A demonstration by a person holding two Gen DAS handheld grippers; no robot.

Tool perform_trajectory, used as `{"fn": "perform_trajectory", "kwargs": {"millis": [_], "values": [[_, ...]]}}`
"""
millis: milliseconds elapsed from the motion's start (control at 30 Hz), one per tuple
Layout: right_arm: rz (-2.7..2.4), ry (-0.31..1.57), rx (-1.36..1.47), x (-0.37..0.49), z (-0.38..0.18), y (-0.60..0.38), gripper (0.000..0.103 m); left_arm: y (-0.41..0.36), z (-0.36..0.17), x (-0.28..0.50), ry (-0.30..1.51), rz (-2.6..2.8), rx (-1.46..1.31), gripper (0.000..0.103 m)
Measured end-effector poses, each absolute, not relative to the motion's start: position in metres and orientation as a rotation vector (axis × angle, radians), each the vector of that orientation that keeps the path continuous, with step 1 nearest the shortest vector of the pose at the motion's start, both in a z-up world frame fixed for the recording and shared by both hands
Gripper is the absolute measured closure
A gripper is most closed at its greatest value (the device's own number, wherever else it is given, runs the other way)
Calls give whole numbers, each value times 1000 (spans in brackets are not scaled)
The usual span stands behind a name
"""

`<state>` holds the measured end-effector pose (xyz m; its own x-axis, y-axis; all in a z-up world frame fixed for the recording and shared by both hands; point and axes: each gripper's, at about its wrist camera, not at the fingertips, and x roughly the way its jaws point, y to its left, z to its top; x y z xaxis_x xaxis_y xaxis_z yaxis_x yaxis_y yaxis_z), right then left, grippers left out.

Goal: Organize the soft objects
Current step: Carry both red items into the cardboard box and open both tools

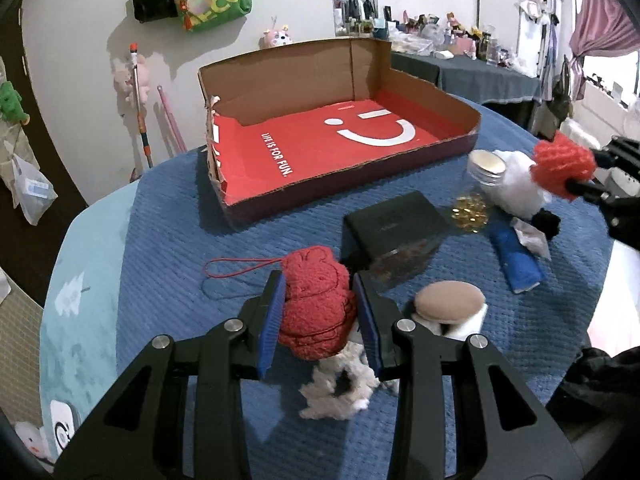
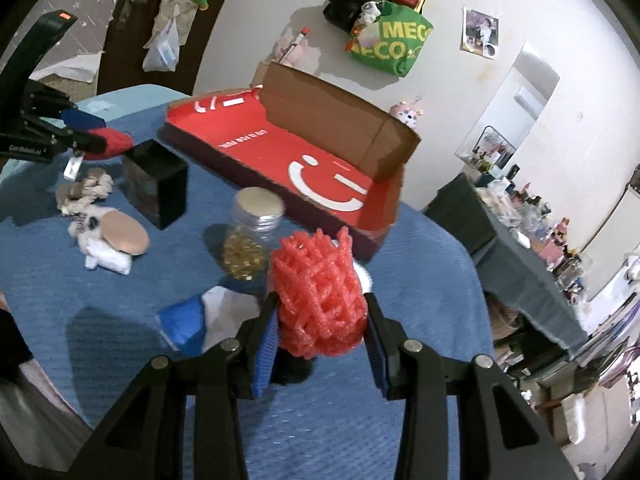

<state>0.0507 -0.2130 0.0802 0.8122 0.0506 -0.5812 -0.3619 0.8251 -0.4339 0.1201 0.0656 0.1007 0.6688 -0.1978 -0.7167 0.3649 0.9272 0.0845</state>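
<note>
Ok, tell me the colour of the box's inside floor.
Red with white print; the box shows it best in the left wrist view.

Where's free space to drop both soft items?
Box floor is bare throughout. Blanket between box front and black case is open too. Crowded near the jar, blue cloth and puff.

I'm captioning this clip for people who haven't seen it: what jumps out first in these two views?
The big open cardboard box with its red smiley-face lining dominates the far side of the blue-covered table. Each gripper is closed on something red: the left gripper on a fuzzy red plush, the right gripper on a red foam net. Between them stand a black box and a silver-lidded jar.
</note>
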Motion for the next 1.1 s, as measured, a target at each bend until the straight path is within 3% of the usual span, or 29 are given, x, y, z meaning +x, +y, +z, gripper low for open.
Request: {"fn": "perform_trajectory", "kwargs": {"millis": [667, 1100], "values": [[268, 647, -648, 147, 96, -211, 61, 52, 104, 196, 846, -405, 287, 70], [495, 770, -341, 223, 100, -190, 61, 28, 123, 251, 803, -519, 188, 70]]}}
